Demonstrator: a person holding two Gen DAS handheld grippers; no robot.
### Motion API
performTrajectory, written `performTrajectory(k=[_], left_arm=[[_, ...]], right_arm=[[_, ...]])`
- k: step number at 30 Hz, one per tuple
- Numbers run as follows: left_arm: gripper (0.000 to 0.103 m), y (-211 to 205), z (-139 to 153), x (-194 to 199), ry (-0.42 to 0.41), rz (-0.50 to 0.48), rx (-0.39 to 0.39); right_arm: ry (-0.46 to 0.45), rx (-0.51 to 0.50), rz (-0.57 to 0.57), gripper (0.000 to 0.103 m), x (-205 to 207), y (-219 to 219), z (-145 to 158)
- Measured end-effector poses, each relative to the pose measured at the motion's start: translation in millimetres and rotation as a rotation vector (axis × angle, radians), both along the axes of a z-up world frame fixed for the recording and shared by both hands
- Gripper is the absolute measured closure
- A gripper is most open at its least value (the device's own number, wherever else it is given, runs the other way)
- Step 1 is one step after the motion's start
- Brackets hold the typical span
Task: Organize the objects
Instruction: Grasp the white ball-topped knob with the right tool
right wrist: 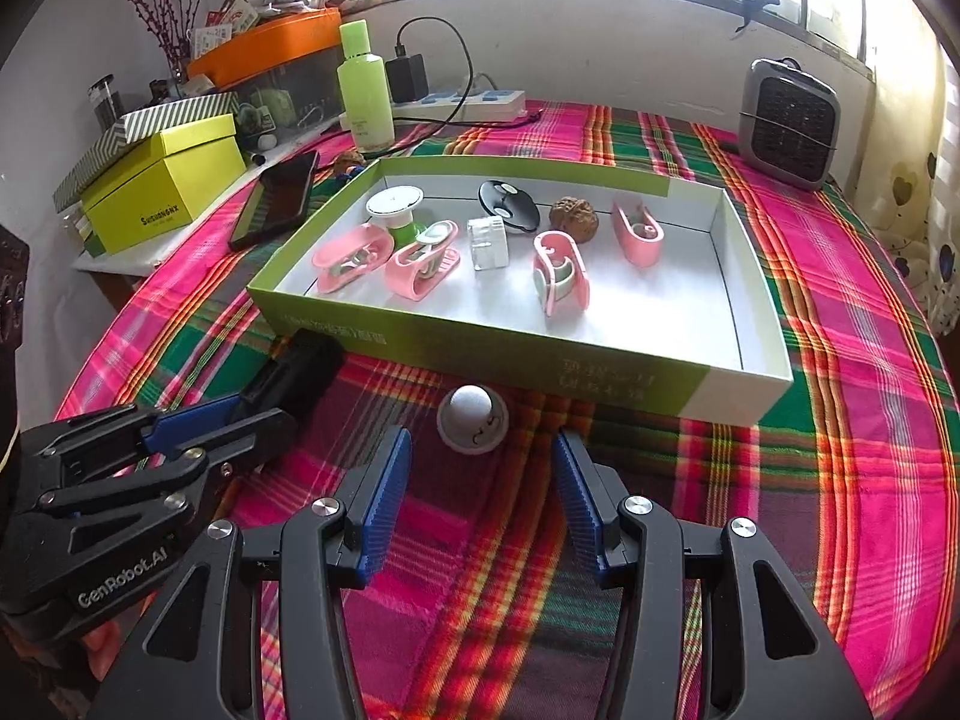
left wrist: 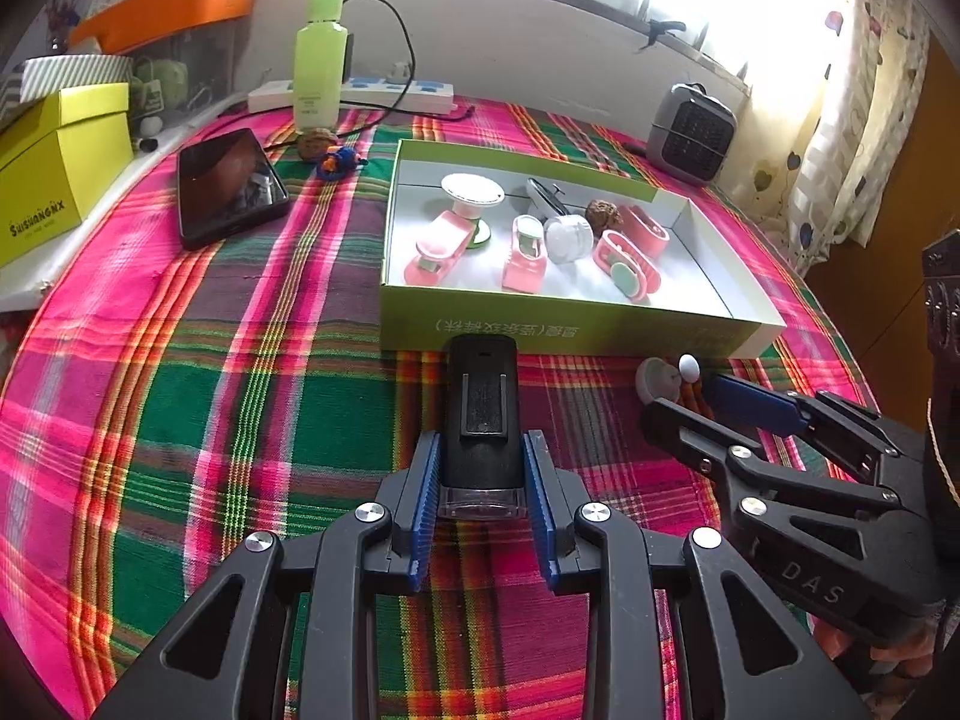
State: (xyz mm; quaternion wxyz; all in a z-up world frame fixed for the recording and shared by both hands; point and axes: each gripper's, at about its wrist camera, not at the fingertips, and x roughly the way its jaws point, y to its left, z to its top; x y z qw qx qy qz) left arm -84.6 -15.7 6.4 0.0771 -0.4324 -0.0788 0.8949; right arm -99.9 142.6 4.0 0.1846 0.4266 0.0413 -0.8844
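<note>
My left gripper [left wrist: 480, 456] is shut on a black rectangular device [left wrist: 480, 414] with a clear end, held just in front of the green box [left wrist: 540, 330]. The box holds several pink clips [right wrist: 420, 267], a white-topped stand [right wrist: 393, 204], a clear jar [right wrist: 487, 243], a walnut [right wrist: 574, 215] and a black gadget [right wrist: 509, 204]. My right gripper [right wrist: 480, 462] is open, its fingers either side of a small white round knob [right wrist: 472, 420] on the cloth before the box. The right gripper also shows in the left wrist view [left wrist: 696, 402].
A black phone [left wrist: 228, 186], a walnut [left wrist: 315, 141] and a small blue-orange toy [left wrist: 339, 161] lie left of the box. A green bottle [left wrist: 320, 60], power strip [right wrist: 474, 102], yellow box [right wrist: 162, 180] and grey heater [right wrist: 789, 120] stand at the back.
</note>
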Motion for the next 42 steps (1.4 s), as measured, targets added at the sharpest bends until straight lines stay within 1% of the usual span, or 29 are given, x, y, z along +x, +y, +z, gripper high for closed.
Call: performTrajectory(k=[7,16,23,27,30,35,39,42], left_arm=[[0.077,-3.3,-0.5,-1.2,0.005,-0.002,0.013],[0.077,-4.9,0.2,-3.3,0.003,-0.003,0.032],[0.077,-4.0,0.1,-4.4,0.006,-0.005,0.025],[0.077,-3.5,0.2,-4.6,0.006,-0.005,0.022],[0.077,-3.7,0.1,-4.7,0.008,-0.005,0.023],[0.077,-3.7,-0.1,-4.3,0.007,-0.005,0.025],[0.077,-3.7,0.2,-5.7,0.005,-0.002,0.031],[0.077,-4.1,0.1,-5.5,0.007,-0.002,0.028]], right_arm=[[-0.007,0.028,-0.003,0.053,-7.2,-7.7,-4.0],[-0.001,0.029,-0.034,0.053,-11.3,-7.2,-3.8],[0.0,0.027,-0.038,0.054,-10.9,-5.7,-3.2],[0.003,0.033,-0.052,0.063,-10.7,-3.8,-2.9],[0.003,0.03,-0.058,0.067,-10.6,-1.6,-2.9],[0.002,0.028,-0.056,0.068,-10.2,-1.2,-3.1],[0.004,0.032,-0.054,0.073,-9.5,-1.1,-3.1],[0.003,0.032,-0.053,0.075,-9.2,-0.5,-3.2]])
